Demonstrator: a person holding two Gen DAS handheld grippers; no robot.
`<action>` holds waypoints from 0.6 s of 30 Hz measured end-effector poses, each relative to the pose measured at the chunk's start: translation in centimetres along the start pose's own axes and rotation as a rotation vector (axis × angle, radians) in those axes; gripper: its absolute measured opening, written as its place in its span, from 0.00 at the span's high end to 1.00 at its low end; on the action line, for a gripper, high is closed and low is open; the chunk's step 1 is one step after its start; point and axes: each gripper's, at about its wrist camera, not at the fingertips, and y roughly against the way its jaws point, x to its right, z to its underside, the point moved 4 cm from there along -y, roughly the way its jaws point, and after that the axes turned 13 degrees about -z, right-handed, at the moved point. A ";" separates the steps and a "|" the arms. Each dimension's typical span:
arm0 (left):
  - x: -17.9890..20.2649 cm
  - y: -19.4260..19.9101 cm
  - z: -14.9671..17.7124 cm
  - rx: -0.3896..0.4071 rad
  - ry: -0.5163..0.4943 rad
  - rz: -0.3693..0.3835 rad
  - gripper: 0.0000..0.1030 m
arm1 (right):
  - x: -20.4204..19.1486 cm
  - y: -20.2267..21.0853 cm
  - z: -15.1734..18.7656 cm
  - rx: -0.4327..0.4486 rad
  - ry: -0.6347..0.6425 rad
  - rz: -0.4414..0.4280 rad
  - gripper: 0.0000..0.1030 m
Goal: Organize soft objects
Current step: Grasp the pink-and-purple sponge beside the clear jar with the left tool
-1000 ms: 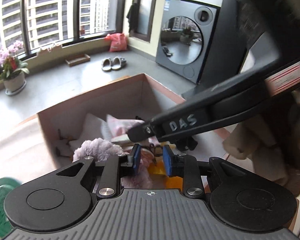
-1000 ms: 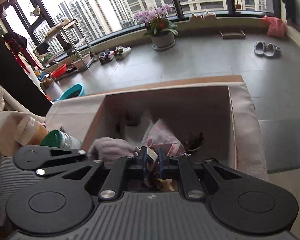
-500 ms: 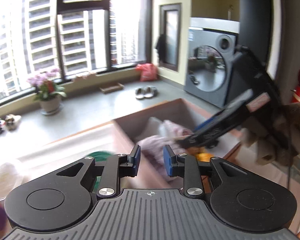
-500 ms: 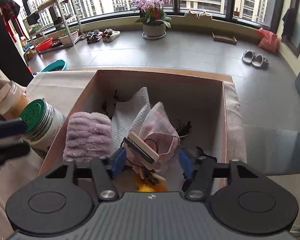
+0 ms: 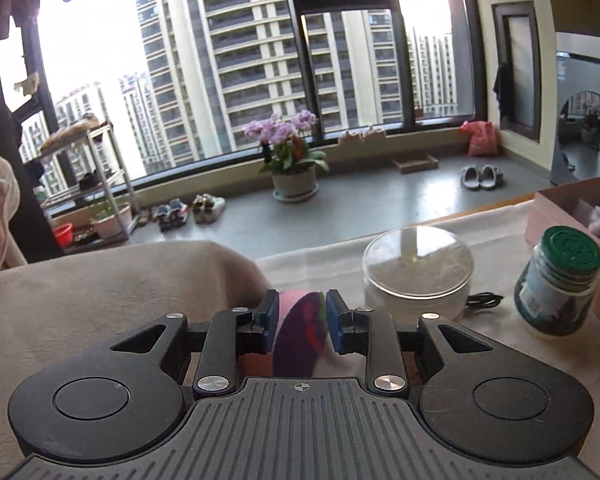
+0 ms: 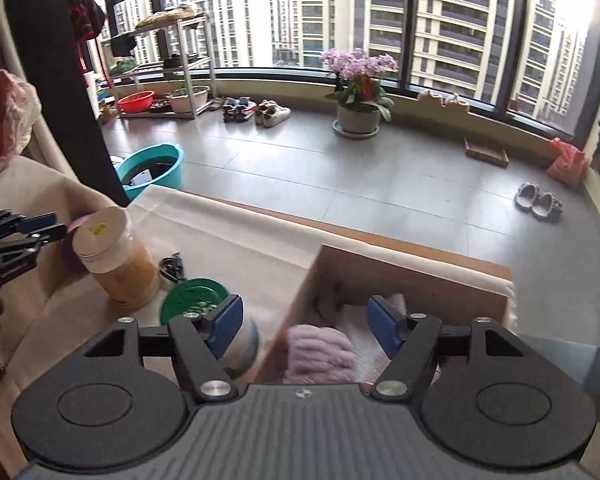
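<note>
In the left wrist view my left gripper point(image 5: 302, 322) has its blue pads on either side of a pink and purple soft object point(image 5: 300, 332) on the beige cloth; the pads look close to it but I cannot tell if they grip. In the right wrist view my right gripper point(image 6: 305, 322) is open and empty above the cardboard box point(image 6: 416, 270), which holds a folded lilac towel point(image 6: 320, 354) and a white cloth point(image 6: 364, 354). The left gripper point(image 6: 40, 230) shows at the far left there.
A green-lidded glass jar point(image 5: 558, 280) and a clear round lidded container point(image 5: 418, 270) stand on the cloth-covered table point(image 5: 100, 300); a black cable point(image 5: 484, 300) lies between them. The box edge point(image 5: 572, 208) is at right. A teal basin point(image 6: 150, 170) sits on the floor.
My left gripper has swung left from the box to the table's left side, around the pink and purple object. My right gripper opened, released the items in the box and rose.
</note>
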 end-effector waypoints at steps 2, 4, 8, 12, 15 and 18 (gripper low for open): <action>0.3 -1.0 -0.2 -0.045 -0.006 0.006 0.68 | -1.9 -0.9 -0.6 -0.013 0.048 -0.027 0.33; 0.2 -1.3 -0.1 -0.053 -0.040 -0.032 0.68 | -3.8 -1.8 -1.0 -0.025 0.089 -0.052 0.33; 0.2 -2.2 -0.1 -0.038 -0.057 -0.113 0.71 | -5.8 -2.9 -1.6 -0.035 0.134 -0.090 0.33; 0.1 -2.8 -0.3 -0.055 -0.037 -0.098 0.73 | -6.6 -3.5 -1.5 -0.042 0.157 -0.114 0.33; 0.1 -3.6 -0.4 -0.100 -0.044 -0.066 0.75 | -6.3 -3.9 -1.2 -0.047 0.148 -0.129 0.33; 0.0 -3.6 -0.5 -0.126 -0.067 -0.023 0.75 | -5.6 -4.0 -0.8 -0.045 0.131 -0.146 0.33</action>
